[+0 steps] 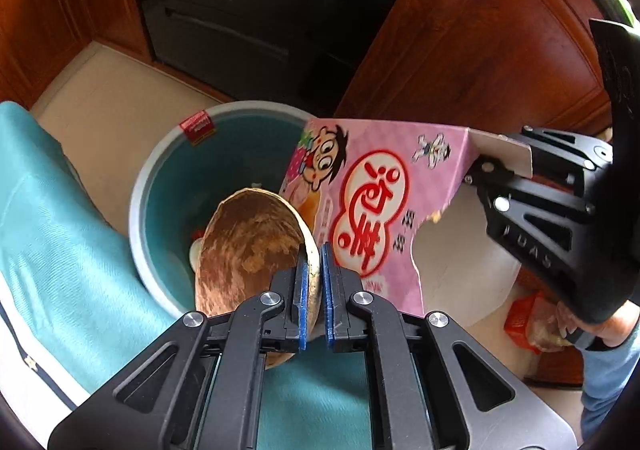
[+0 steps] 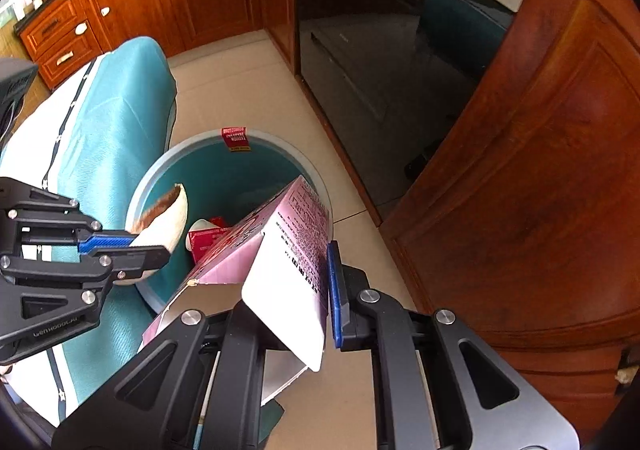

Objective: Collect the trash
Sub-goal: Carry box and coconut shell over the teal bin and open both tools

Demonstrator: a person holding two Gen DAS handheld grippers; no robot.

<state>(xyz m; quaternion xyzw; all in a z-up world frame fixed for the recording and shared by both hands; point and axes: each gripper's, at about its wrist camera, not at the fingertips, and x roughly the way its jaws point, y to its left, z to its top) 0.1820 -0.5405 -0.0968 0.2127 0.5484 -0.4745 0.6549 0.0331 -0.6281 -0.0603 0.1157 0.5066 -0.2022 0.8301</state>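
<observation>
The left gripper (image 1: 315,270) is clamped nearly closed on the rim of a brown half coconut shell (image 1: 248,246), tilted above the round teal waste bin with a grey rim (image 1: 138,186) just ahead of its jaws. The right gripper (image 2: 316,278) pinches a flap of a torn pink cardboard carton with cartoon print (image 1: 372,206), which slants over the same bin; red packaging (image 2: 206,240) lies inside it
</observation>
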